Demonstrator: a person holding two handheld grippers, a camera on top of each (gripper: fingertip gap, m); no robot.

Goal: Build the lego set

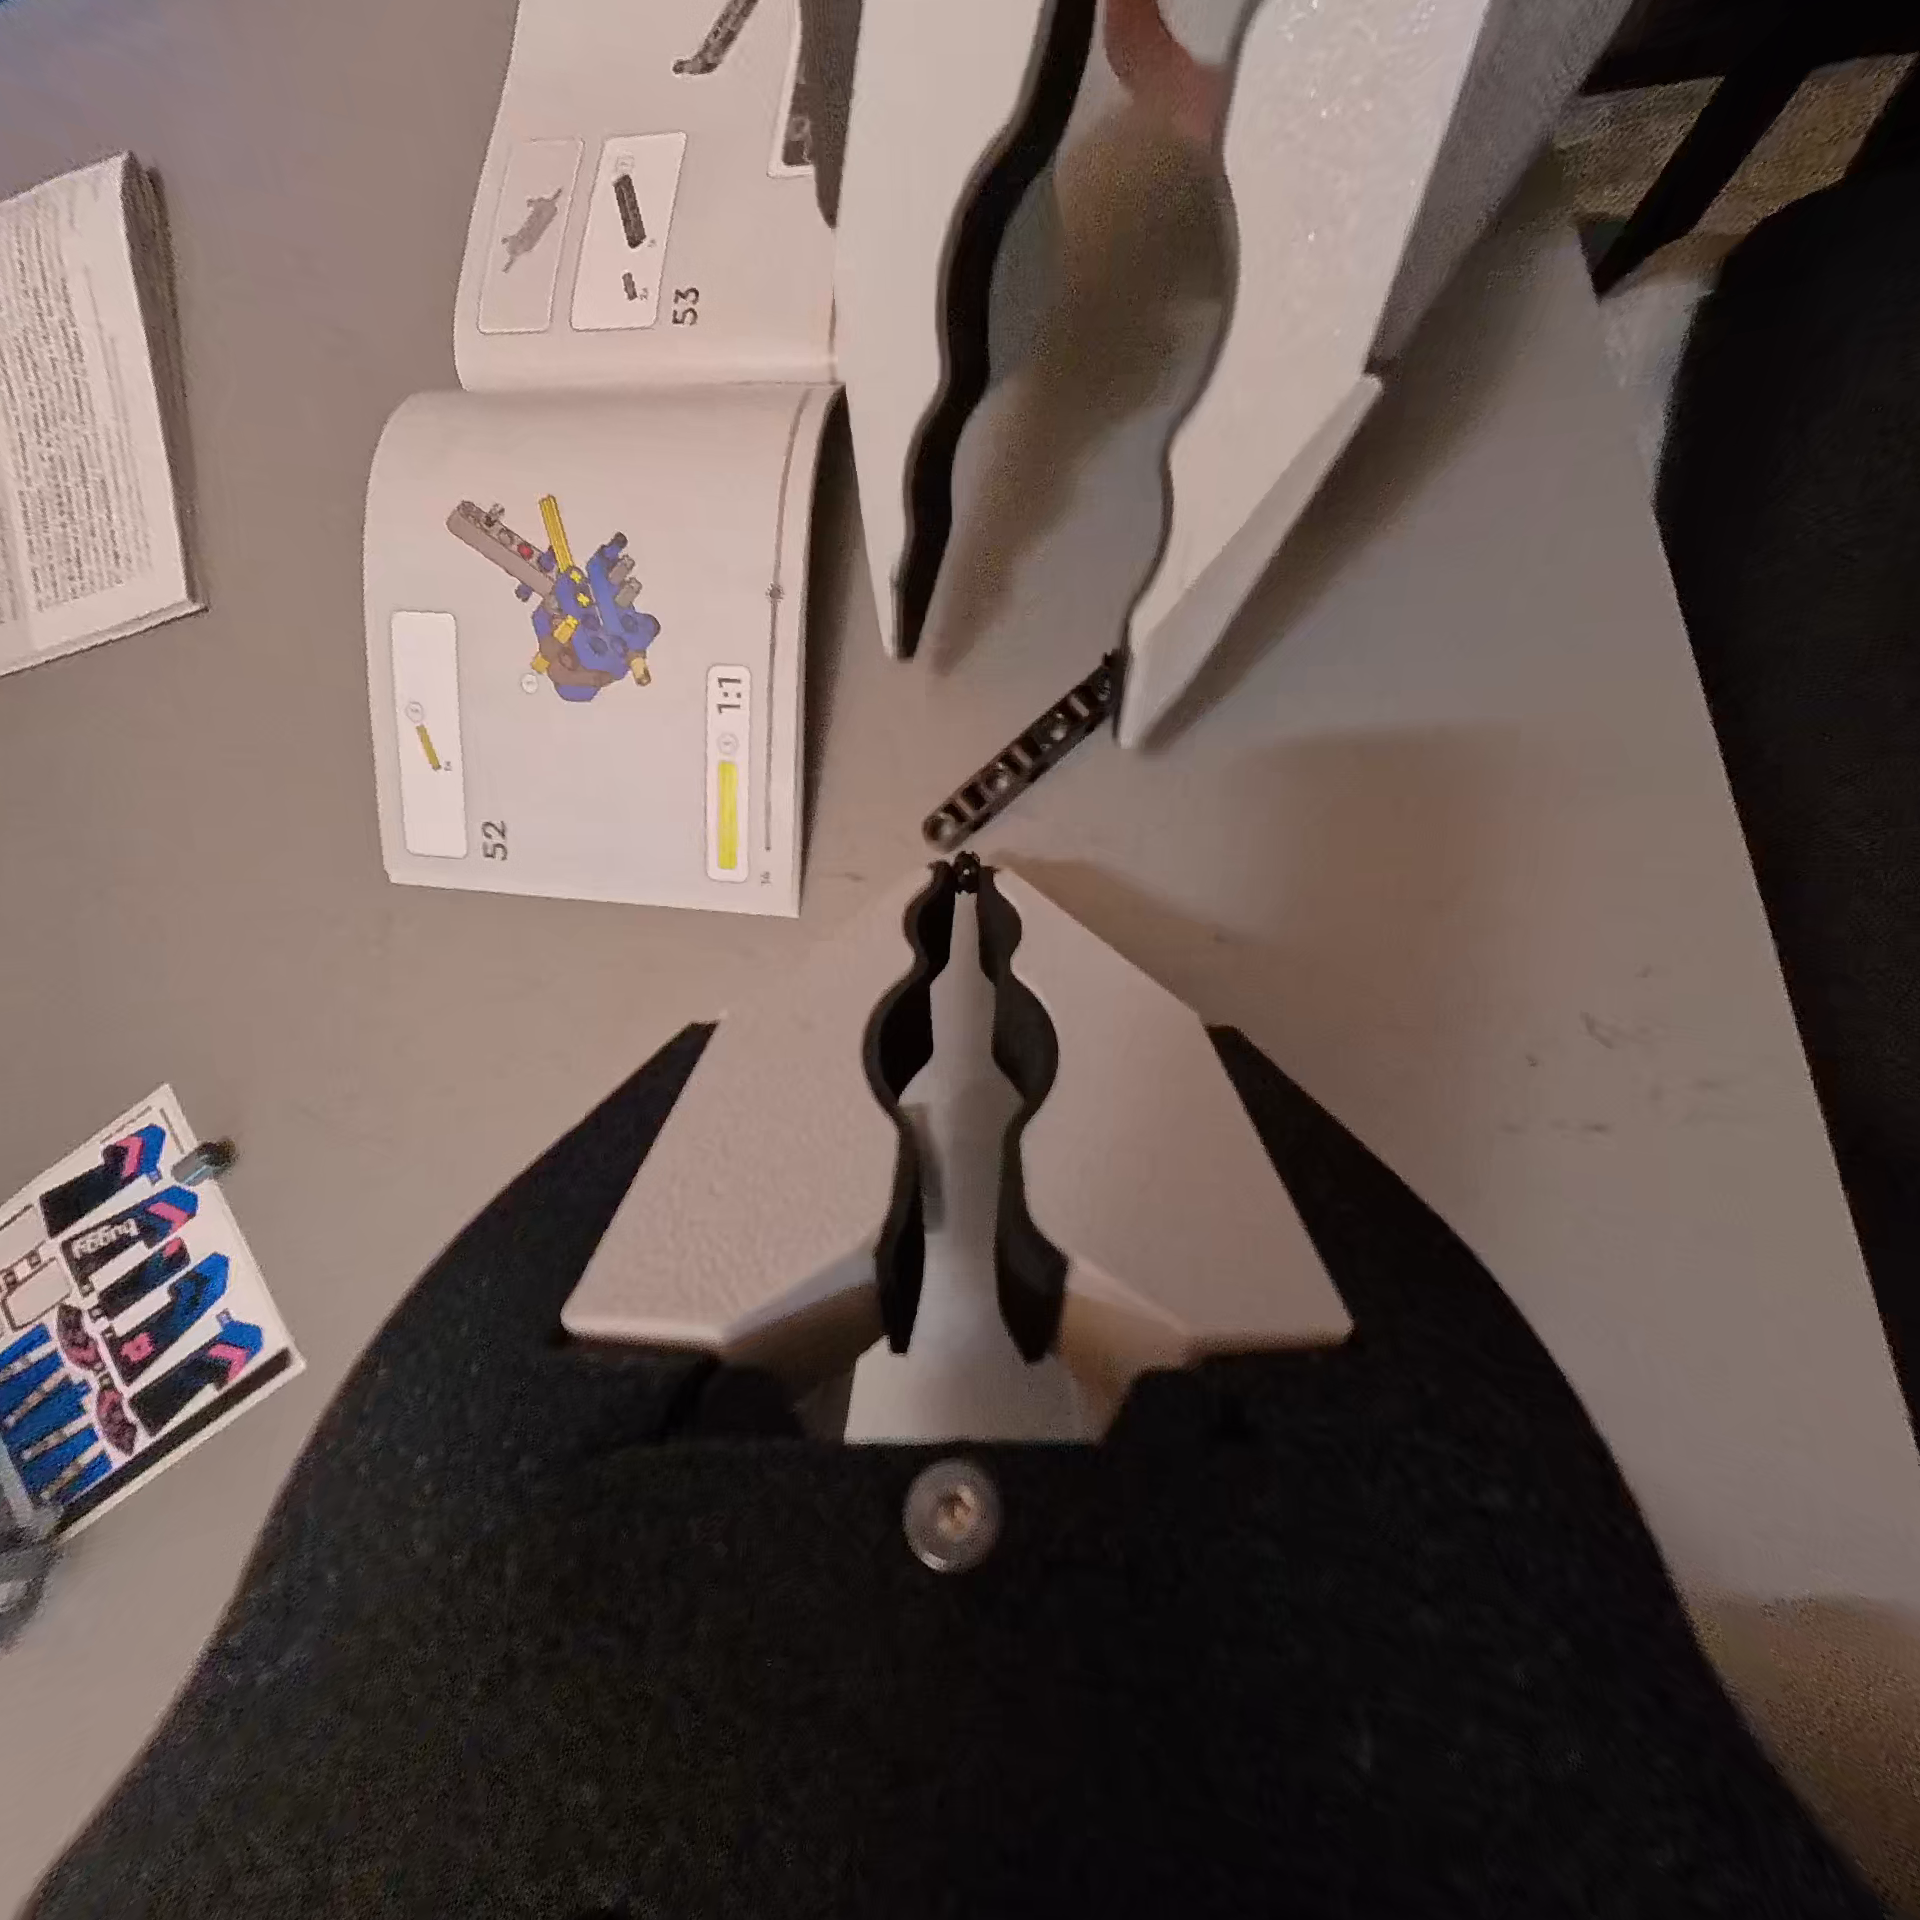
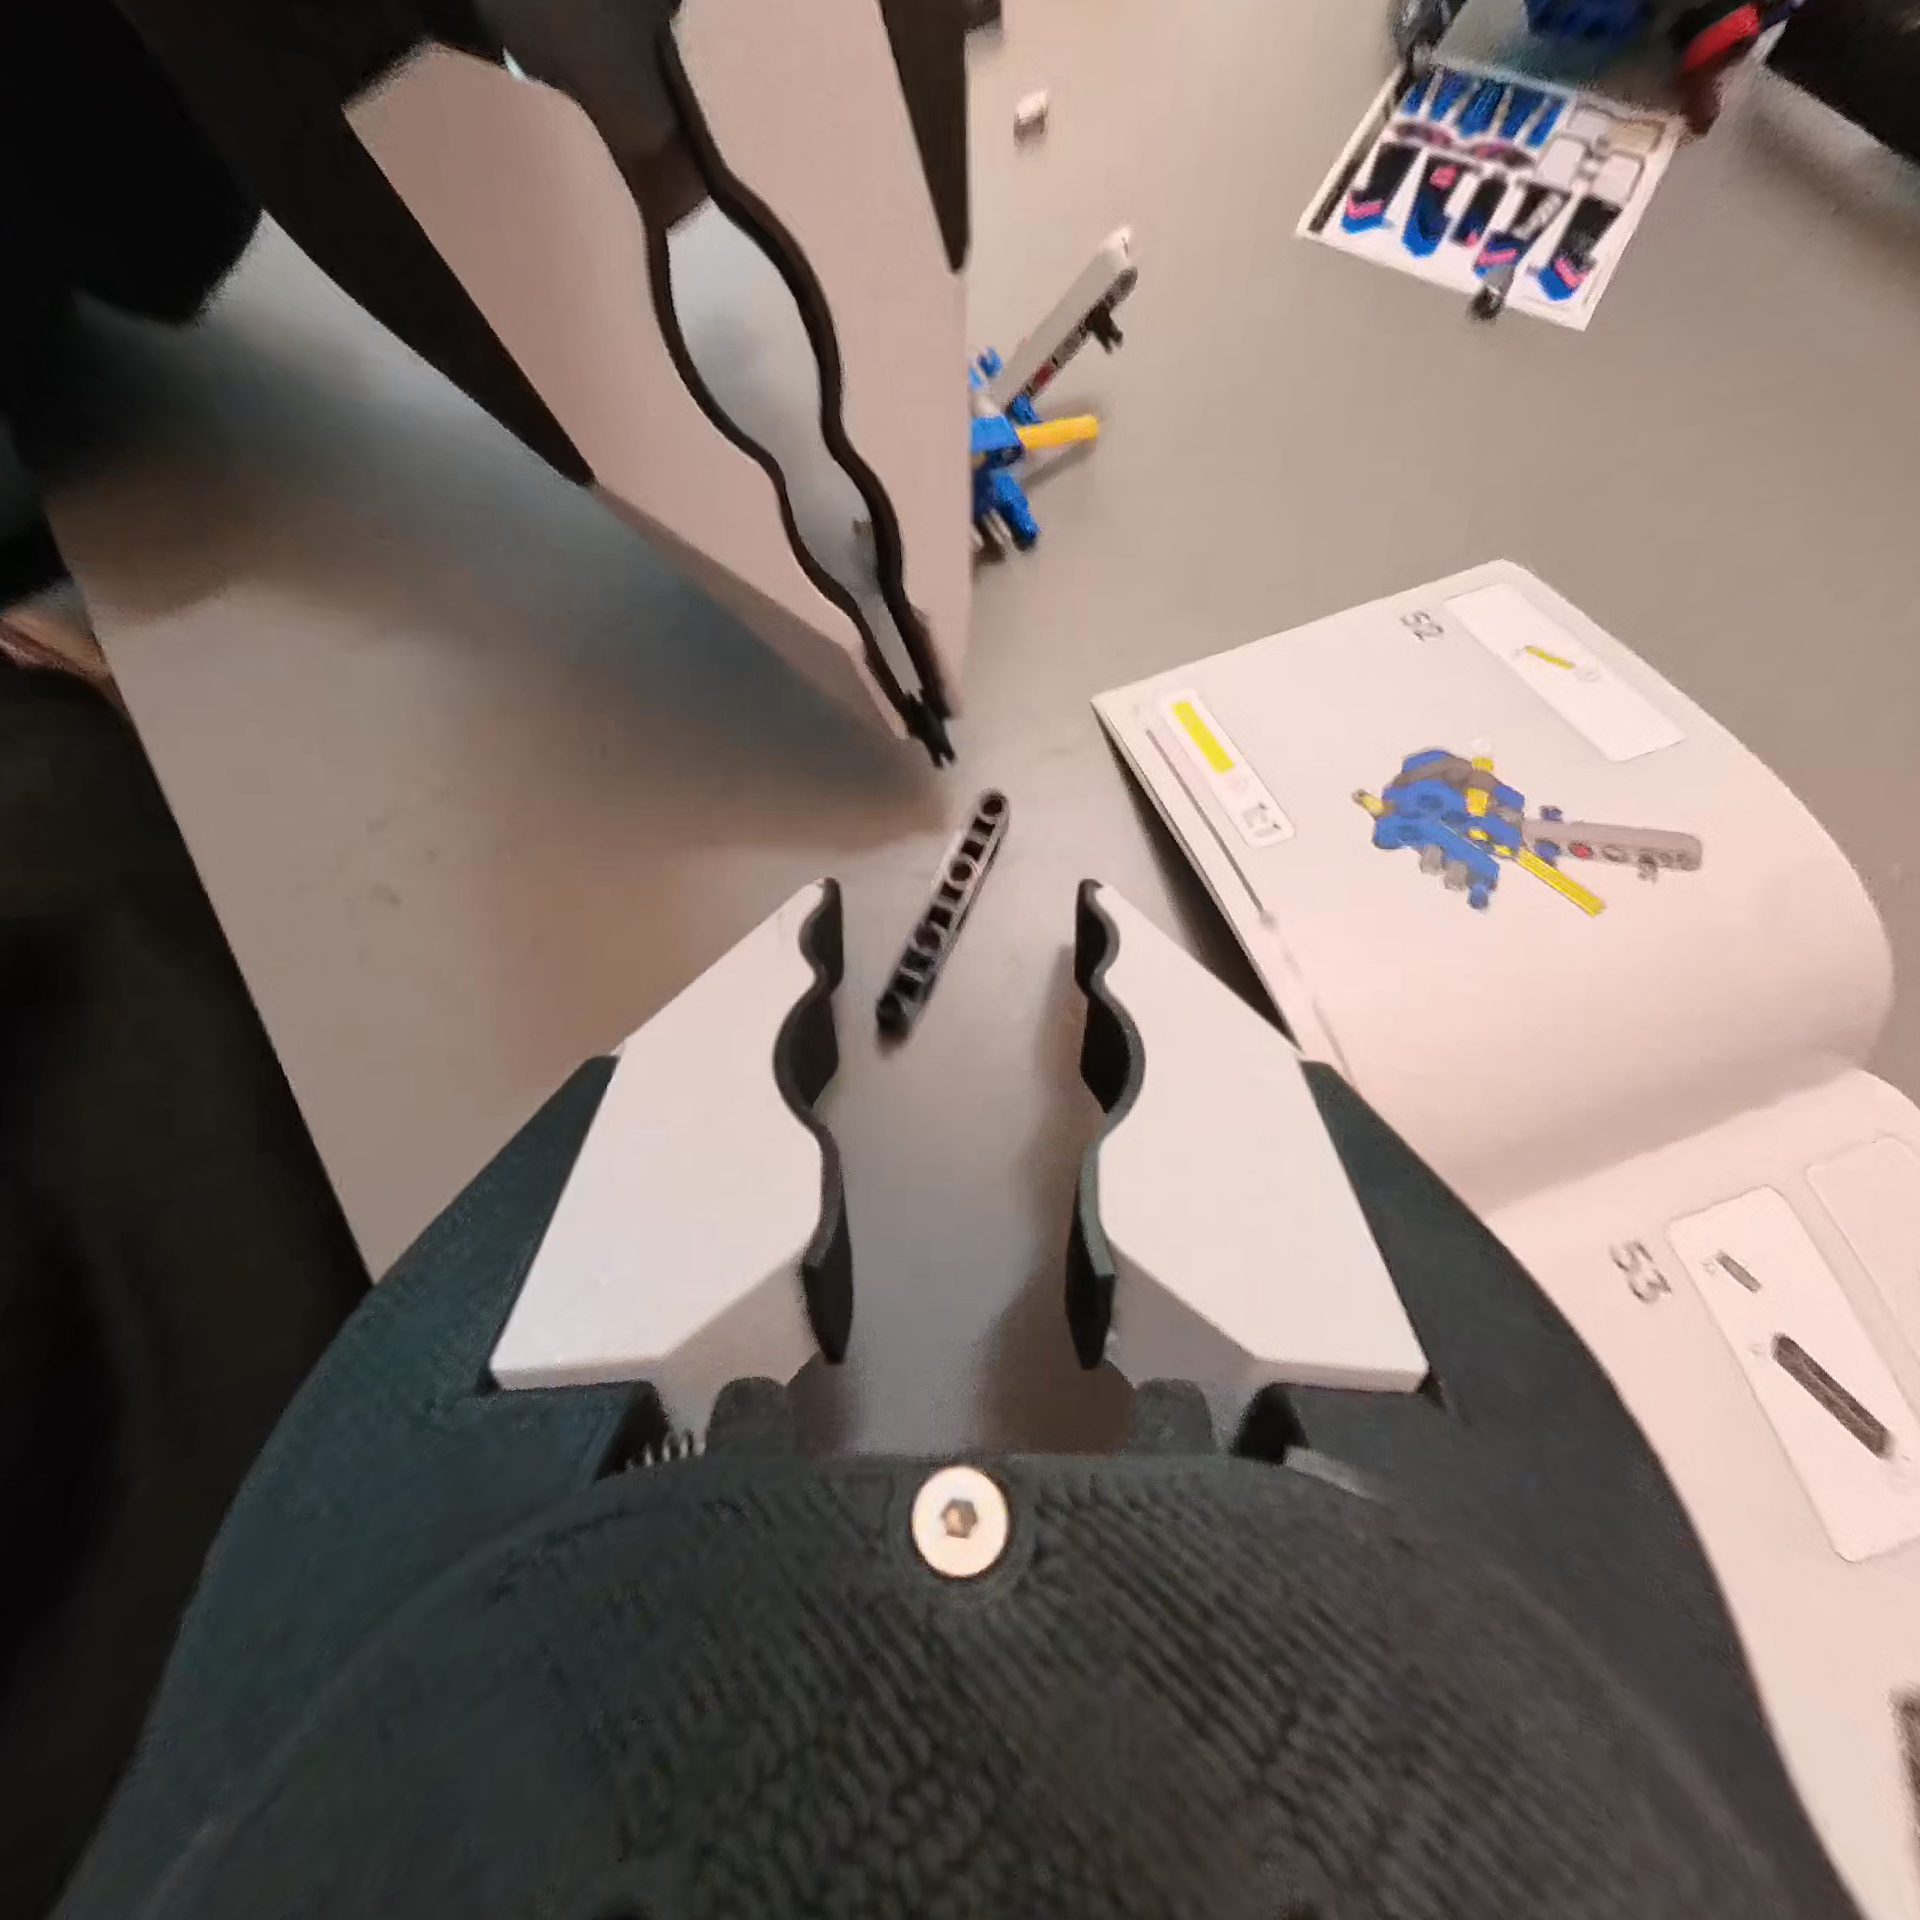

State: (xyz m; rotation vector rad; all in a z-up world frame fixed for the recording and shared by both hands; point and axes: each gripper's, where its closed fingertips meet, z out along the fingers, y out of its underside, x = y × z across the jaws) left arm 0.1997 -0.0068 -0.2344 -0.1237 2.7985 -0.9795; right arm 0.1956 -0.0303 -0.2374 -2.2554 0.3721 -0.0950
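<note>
Bare grey tabletop lies open between the open white instruction booklet and the printed sticker sheet. The black perforated lego beam lies flat between the spread right gripper and the pinched left gripper, blocking that channel. The blue-and-yellow lego assembly stands just behind the left gripper.
</note>
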